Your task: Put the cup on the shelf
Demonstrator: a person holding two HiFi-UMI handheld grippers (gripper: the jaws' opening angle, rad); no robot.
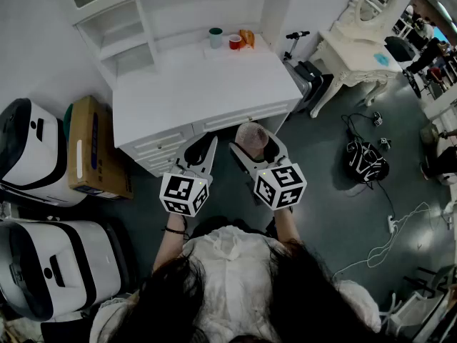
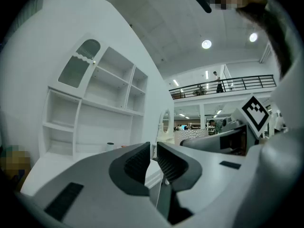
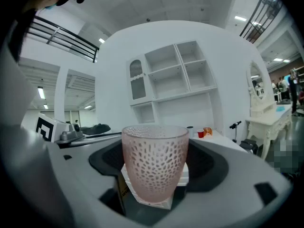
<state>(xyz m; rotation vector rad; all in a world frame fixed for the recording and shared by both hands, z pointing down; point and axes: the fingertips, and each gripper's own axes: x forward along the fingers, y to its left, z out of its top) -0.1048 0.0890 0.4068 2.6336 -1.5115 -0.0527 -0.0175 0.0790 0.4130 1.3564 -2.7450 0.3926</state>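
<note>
A pink, dimpled glass cup (image 3: 154, 160) stands upright between the jaws of my right gripper (image 3: 155, 167), which is shut on it. From the head view, the cup (image 1: 251, 135) and right gripper (image 1: 253, 146) hang in front of the white desk (image 1: 193, 84), above the floor. The white shelf unit (image 1: 136, 20) rises at the back of the desk, its compartments bare, and shows ahead in the right gripper view (image 3: 171, 75). My left gripper (image 1: 199, 151) is beside the right one, jaws together and holding nothing (image 2: 153, 150).
A dark green cup (image 1: 216, 37), a red cup (image 1: 235, 42) and an orange item (image 1: 247, 38) sit at the desk's back edge. A cardboard box (image 1: 93, 148) and white machines (image 1: 32, 159) lie left. A white dressing table (image 1: 357, 52) and floor cables (image 1: 365, 160) are right.
</note>
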